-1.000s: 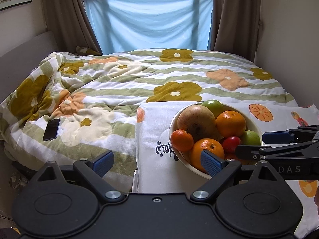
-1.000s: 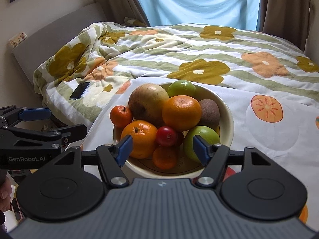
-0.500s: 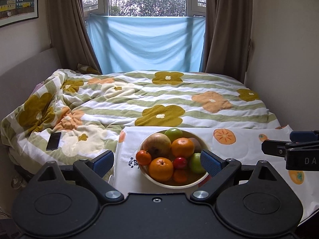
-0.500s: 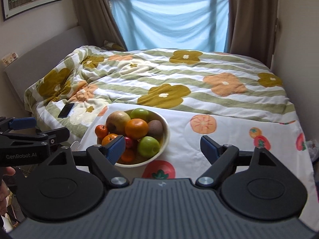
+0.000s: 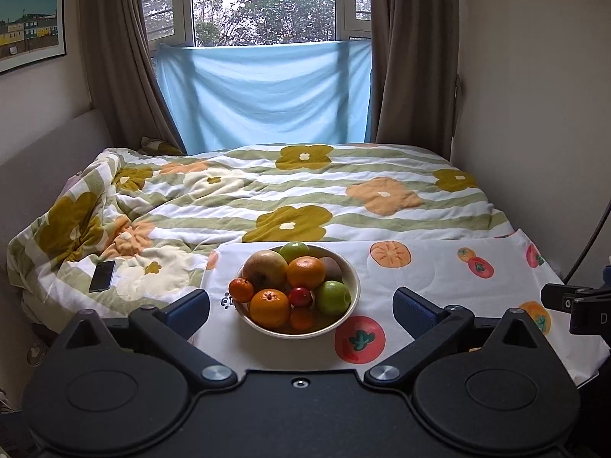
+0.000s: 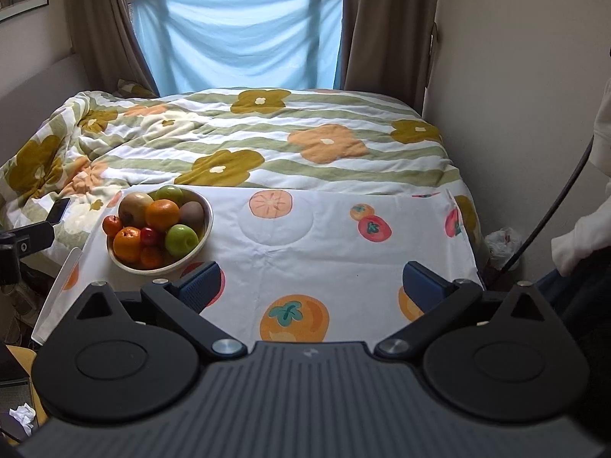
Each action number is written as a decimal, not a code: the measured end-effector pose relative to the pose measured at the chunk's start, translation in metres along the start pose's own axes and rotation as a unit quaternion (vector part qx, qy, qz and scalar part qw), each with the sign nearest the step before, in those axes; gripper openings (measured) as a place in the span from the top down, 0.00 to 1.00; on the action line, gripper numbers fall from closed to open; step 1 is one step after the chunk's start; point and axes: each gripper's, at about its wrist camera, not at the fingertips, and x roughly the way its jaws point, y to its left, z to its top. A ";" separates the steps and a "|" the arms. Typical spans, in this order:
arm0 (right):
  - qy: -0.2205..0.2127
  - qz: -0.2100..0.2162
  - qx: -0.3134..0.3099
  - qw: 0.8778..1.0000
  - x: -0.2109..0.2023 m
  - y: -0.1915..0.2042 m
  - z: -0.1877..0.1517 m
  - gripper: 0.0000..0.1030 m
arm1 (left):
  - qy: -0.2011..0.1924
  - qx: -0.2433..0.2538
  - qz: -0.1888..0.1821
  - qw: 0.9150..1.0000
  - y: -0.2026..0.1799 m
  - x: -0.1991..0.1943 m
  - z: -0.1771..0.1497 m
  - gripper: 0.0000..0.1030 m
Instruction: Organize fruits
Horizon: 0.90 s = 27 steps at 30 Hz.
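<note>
Both grippers, left gripper (image 5: 301,307) and right gripper (image 6: 314,280), had fingers spread wide, holding nothing. Fruit sat piled in a bowl (image 5: 353,286) on the printed cloth (image 6: 324,236) over the bed (image 5: 343,194), ahead of the left gripper.

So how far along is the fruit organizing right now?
Looks done: all visible fruit sits piled in the bowl on the fruit-print cloth; none lies loose. In hand: nothing, since the left tongs and right tongs are open and empty, short of the bowl. Left: nothing visible, unless sorting is wanted.
</note>
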 end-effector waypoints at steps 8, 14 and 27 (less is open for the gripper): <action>0.001 -0.004 0.005 1.000 -0.012 -0.001 -0.009 0.00 | 0.004 0.010 0.001 1.000 -0.010 -0.007 -0.011 0.00; 0.000 -0.002 0.010 1.000 -0.015 -0.004 -0.011 0.00 | 0.005 0.010 0.002 1.000 -0.011 -0.010 -0.012 0.00; 0.005 0.000 0.019 1.000 -0.016 -0.007 -0.011 0.00 | 0.002 0.008 0.006 1.000 -0.014 -0.013 -0.010 0.00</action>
